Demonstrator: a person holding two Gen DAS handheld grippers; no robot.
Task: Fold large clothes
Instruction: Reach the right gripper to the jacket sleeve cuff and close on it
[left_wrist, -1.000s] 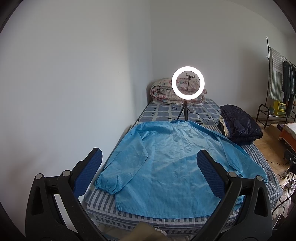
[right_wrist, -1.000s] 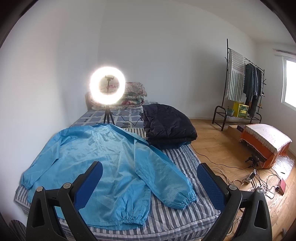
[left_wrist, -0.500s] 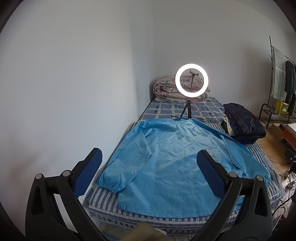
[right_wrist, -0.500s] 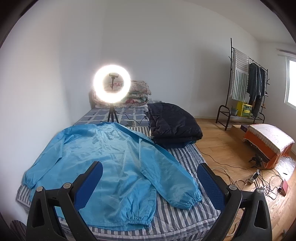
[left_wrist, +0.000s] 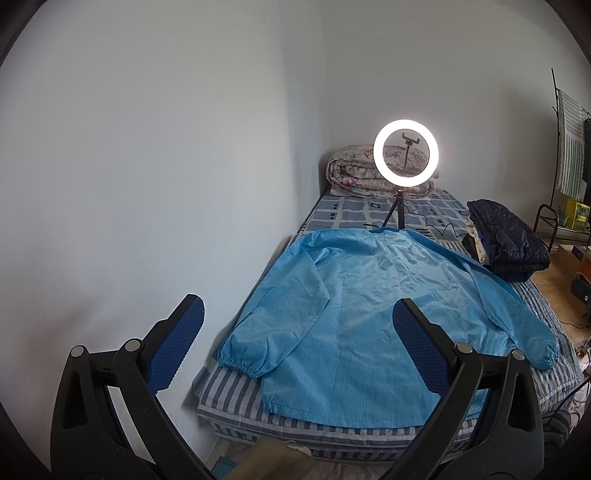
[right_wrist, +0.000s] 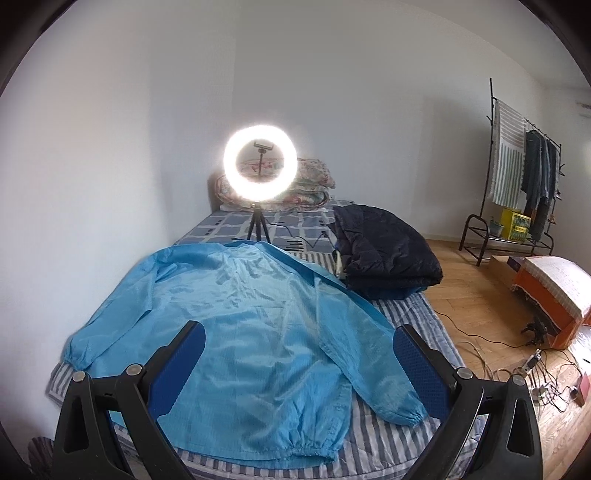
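A low bed with a blue-and-white striped mattress cover (left_wrist: 236, 387) (right_wrist: 399, 439) stands along the white wall, and it fills most of both views. Spread flat across its near half lies the large light-blue thin fabric jacket (left_wrist: 373, 314) (right_wrist: 243, 325), back up, collar toward the far end, hem at the near edge of the bed. Both sleeves stretch out to the sides; the elastic cuff on the wall side rests near the mattress edge, the other cuff near the edge toward the room.

On the room side of the bed, just beyond the jacket's shoulder, sits a folded dark navy quilted coat (left_wrist: 509, 243) (right_wrist: 384, 251). At the head of the bed a rolled floral quilt (left_wrist: 351, 173) (right_wrist: 314, 181) lies against the wall. In front of it a lit white ring light on a small black tripod (left_wrist: 405, 154) (right_wrist: 259, 162) stands on the checked blue sheet, beyond the jacket's collar.

Across the wooden floor, a black metal clothes rack (right_wrist: 517, 173) holds hanging garments, and an orange covered box (right_wrist: 554, 295) sits near a tangle of cables.

The left tool (left_wrist: 297, 317) hangs above the near corner of the bed, its blue-padded fingers spread wide and holding nothing. The right tool (right_wrist: 299, 341) hovers over the jacket's lower part, equally spread, clear of the cloth.
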